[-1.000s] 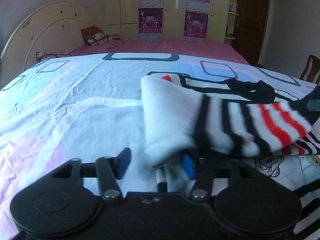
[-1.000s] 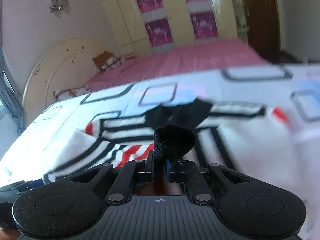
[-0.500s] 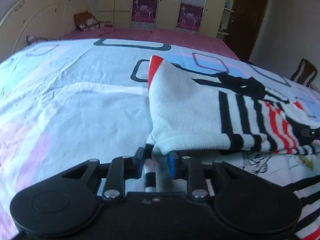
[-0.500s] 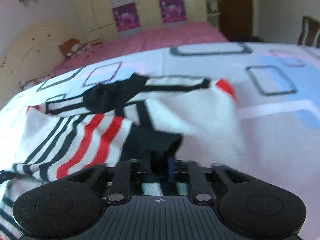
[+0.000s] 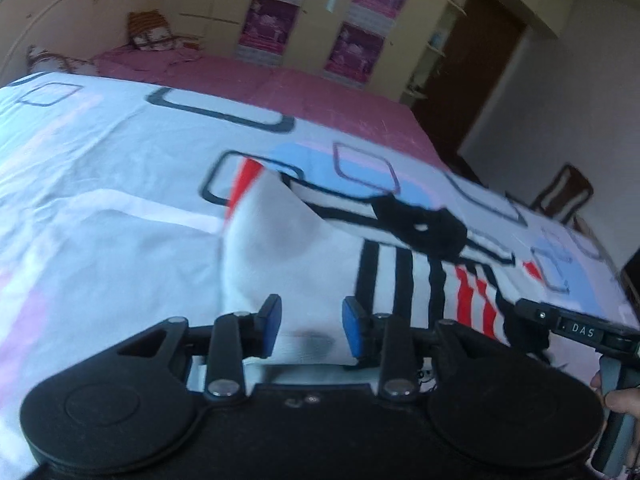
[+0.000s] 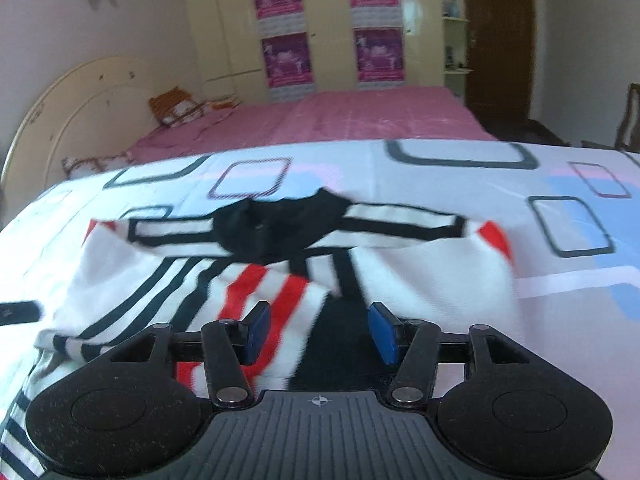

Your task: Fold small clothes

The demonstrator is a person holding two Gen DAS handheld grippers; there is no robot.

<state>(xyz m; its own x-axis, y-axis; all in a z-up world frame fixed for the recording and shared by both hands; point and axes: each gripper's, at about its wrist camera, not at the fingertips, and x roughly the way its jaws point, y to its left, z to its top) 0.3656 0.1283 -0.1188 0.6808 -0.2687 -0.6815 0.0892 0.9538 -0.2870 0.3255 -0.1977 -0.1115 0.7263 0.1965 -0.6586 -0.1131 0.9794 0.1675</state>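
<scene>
Striped knit garment (image 6: 168,280), white with black and red bands and a black collar, spread on a bed (image 5: 100,208) under a smooth sheet printed with rounded squares; cream wardrobe (image 6: 332,28) behind. Left hand-held gripper (image 5: 312,322): jaws apart over white cloth, lately opening slightly. Right hand-held gripper (image 6: 318,332): jaws apart, just released, formerly clamped on black fabric.

- The striped garment (image 6: 168,280) is smeared by motion near the right gripper (image 6: 318,334); its lower edge runs behind the gripper body.
- In the left wrist view, a hand (image 5: 618,398) is cut off at the right edge.
- The posters (image 6: 286,60) are too small to read.
</scene>
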